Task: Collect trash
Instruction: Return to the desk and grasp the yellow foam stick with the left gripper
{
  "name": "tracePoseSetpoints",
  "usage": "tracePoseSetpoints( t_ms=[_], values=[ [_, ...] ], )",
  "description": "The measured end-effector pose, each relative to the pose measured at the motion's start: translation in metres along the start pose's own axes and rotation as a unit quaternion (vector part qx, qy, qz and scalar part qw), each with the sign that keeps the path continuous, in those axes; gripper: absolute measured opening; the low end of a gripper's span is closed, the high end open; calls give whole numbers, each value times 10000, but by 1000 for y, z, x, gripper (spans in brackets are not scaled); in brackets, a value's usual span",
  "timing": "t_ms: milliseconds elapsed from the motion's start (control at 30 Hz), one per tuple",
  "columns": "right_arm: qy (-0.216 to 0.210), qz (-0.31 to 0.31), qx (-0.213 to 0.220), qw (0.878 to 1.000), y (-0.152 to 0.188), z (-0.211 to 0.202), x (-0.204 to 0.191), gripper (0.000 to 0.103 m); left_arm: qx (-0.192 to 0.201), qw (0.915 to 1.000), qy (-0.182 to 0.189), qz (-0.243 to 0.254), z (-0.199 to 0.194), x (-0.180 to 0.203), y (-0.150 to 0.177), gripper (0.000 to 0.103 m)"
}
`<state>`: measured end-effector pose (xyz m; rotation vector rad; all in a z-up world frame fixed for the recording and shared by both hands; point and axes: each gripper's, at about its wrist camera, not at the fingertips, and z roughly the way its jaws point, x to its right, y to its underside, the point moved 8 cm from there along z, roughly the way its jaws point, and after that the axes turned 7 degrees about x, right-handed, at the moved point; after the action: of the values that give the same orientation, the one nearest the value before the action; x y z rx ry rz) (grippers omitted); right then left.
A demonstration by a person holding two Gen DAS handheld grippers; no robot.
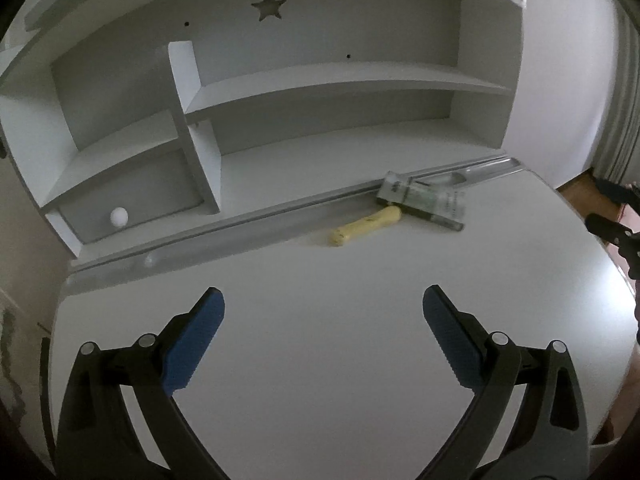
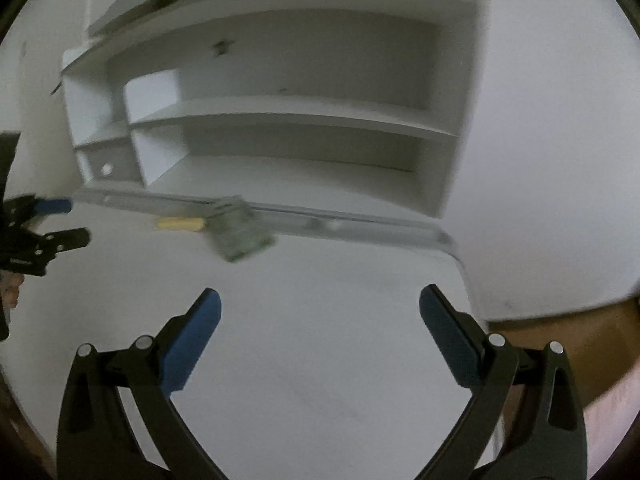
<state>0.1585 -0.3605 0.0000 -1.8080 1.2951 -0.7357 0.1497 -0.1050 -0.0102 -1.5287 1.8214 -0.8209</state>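
A crumpled greenish clear wrapper (image 1: 424,198) lies on the white desk (image 1: 320,340) by the groove at the back, and a yellow bone-shaped piece (image 1: 366,225) rests just left of it. My left gripper (image 1: 323,300) hovers open over the near desk, well short of both. The right wrist view is blurred; there the wrapper (image 2: 236,230) and yellow piece (image 2: 180,224) lie far left, ahead of my open right gripper (image 2: 320,300). The other gripper shows at each view's edge, the right gripper (image 1: 612,220) and the left gripper (image 2: 64,220).
A white shelf unit (image 1: 280,80) with a star cut-out stands at the desk's back. A small white ball (image 1: 119,216) sits in its lower left cubby. A grey groove (image 1: 240,224) runs along the desk. Wooden floor (image 2: 580,340) lies past the right edge.
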Motion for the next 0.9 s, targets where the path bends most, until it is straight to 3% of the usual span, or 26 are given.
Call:
tracePoseSetpoints(
  t_ms=[267, 600, 900],
  values=[
    [-835, -438, -591, 9938, -6, 71, -51, 96, -422, 9985, 361, 1, 47, -2, -2, 96],
    [-1251, -758, -959, 9846, -5, 124, -69, 96, -644, 9968, 429, 202, 92, 6, -10, 96],
    [-1452, -832, -1235, 9781, -2, 153, -77, 96, -718, 9911, 866, 717, 114, 17, -25, 96]
  ],
)
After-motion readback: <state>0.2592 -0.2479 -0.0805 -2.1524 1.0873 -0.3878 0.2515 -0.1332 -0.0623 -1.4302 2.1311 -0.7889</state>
